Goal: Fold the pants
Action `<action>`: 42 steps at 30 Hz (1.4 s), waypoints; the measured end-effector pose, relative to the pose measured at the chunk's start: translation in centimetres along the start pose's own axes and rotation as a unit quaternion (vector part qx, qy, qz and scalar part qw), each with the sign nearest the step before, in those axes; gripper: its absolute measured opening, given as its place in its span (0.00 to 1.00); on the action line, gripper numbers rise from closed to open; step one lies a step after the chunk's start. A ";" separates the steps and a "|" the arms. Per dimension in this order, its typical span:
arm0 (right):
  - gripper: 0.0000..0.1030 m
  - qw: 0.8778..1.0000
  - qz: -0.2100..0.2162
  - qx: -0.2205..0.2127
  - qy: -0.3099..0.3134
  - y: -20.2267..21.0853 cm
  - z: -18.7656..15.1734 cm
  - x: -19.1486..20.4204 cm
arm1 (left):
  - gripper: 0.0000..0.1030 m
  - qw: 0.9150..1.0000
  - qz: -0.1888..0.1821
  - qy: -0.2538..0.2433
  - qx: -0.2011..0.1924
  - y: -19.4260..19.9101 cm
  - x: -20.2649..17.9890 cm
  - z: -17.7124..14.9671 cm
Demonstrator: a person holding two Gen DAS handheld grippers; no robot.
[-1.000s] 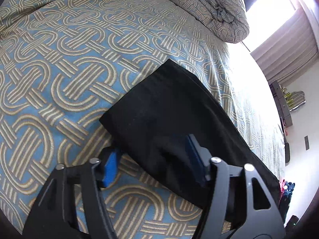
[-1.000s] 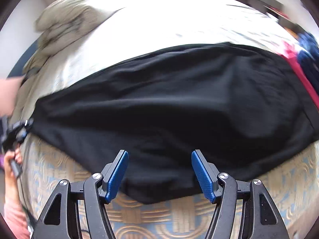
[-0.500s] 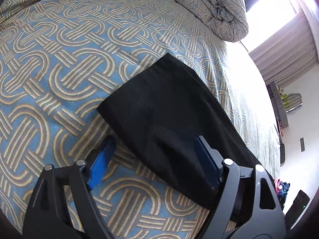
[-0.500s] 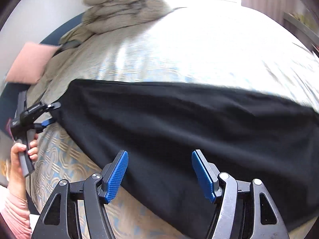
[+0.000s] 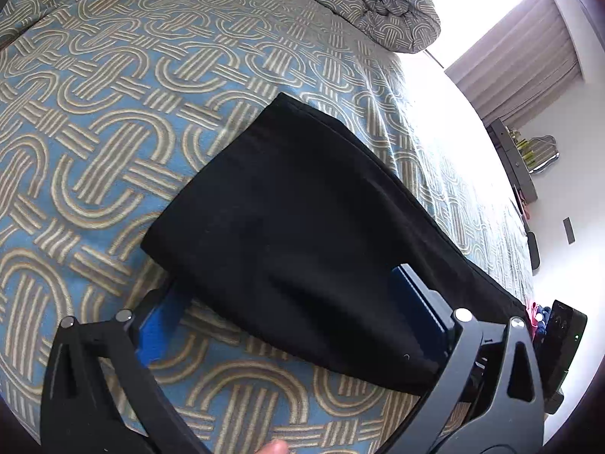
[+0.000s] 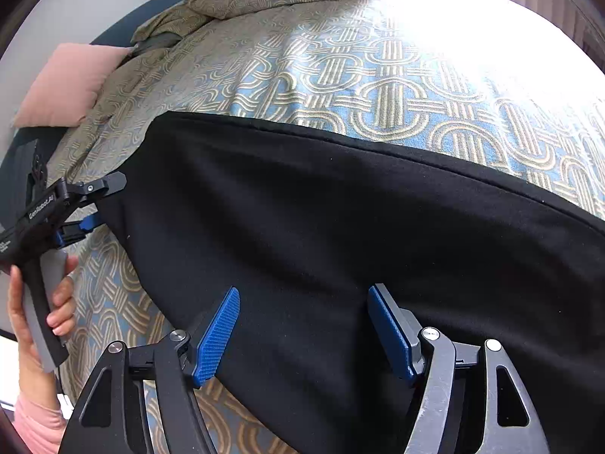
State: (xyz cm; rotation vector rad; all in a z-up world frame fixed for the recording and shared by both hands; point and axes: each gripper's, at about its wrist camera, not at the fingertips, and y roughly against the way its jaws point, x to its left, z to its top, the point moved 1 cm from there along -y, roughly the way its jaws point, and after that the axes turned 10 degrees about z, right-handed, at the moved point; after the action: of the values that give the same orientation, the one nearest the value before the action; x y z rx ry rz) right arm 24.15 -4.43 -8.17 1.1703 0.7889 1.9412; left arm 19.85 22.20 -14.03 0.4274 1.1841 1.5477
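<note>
The black pants (image 6: 340,234) lie flat on the patterned bed (image 6: 378,75) as one long dark band, their long axis running from the narrow squared end near the pink cushion (image 6: 64,83) away toward the far side of the right wrist view. The left gripper (image 5: 298,321) sits at that narrow end, its jaws opening wide with the cloth's near edge lying loosely between the blue pads (image 5: 159,325), which press on nothing; in the right wrist view the same left gripper (image 6: 90,204) shows just beside the pants' end corner, held by a hand (image 6: 41,302) in a pink sleeve. The right gripper (image 6: 302,329) hovers farther along the band from the cushion, over the pants' near long edge, jaws also opening, pads clear of the fabric (the cloth passes under them, not pinched). For a fold bringing end to end, the left gripper looks the nearer to the cushion-side end, the right one to the middle
</note>
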 end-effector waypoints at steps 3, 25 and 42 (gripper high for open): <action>0.80 1.000 0.019 -0.004 -0.011 -0.2 0.6 -0.4 | 0.99 1.000 0.010 -0.005 0.002 -0.1 -0.3 0.0; 0.87 0.997 0.028 -0.055 -0.047 1.5 0.7 -0.6 | 0.09 0.996 0.011 0.004 -0.088 3.6 -1.8 1.2; 0.87 0.983 0.009 -0.157 -0.093 9.8 -2.9 -6.6 | 0.09 0.951 -0.044 -0.291 -0.091 5.7 -22.9 -7.7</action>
State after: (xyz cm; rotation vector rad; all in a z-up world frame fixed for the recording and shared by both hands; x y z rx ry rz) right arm 21.03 -15.69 -4.61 1.1448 0.3577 1.8560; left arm 18.79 -1.06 -5.54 0.6432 0.5888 1.3091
